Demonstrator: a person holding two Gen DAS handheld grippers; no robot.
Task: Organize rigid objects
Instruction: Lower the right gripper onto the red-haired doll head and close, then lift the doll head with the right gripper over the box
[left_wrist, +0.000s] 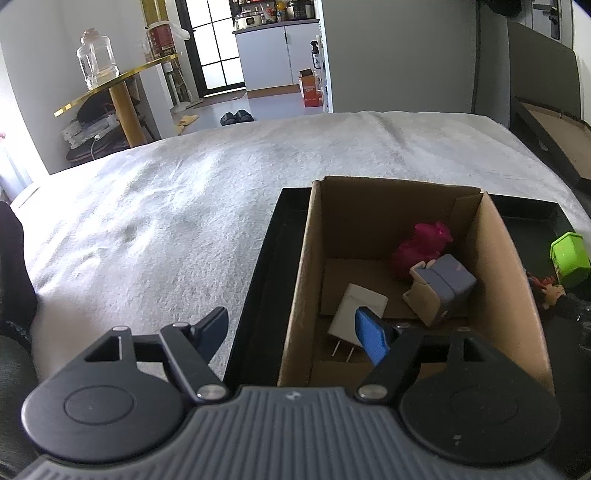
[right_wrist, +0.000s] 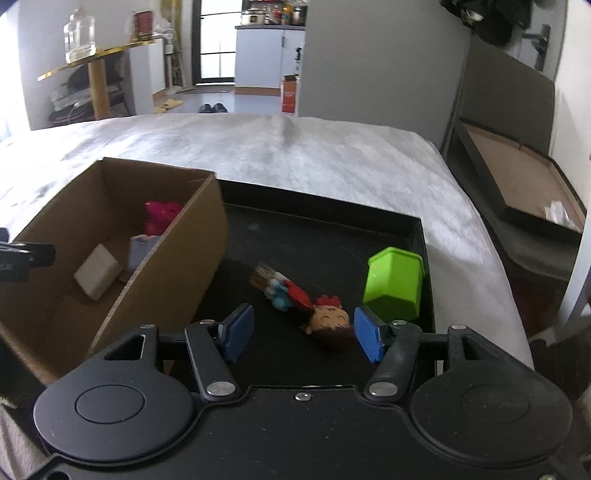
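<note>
Hovering low over the black tray, the right hand-held gripper stood released, its blue pads apart, with the doll figure lying on its side between them and not yet pressed. The doll's head was nearest the right pad, its legs pointing away toward the cardboard box. To take it well, the pads would likely need to centre on the head or torso, the widest and firmest part, and close squarely so the figure does not roll on the slick tray. The green cup-like block sat just beside the right pad, so a straight descent seemed wise to avoid nudging it.

The left hand-held gripper was also released and empty, one pad outside the near wall of the cardboard box and one over its inside. Beneath it in the box lay a white plug adapter, prongs toward the camera, with a blue-grey figure and a magenta toy further in. The tray and box rested on a bed with a pale cover.

No brand, label or writing could be read on any of these things; print on a red tin on the far shelf was too small to make out.
</note>
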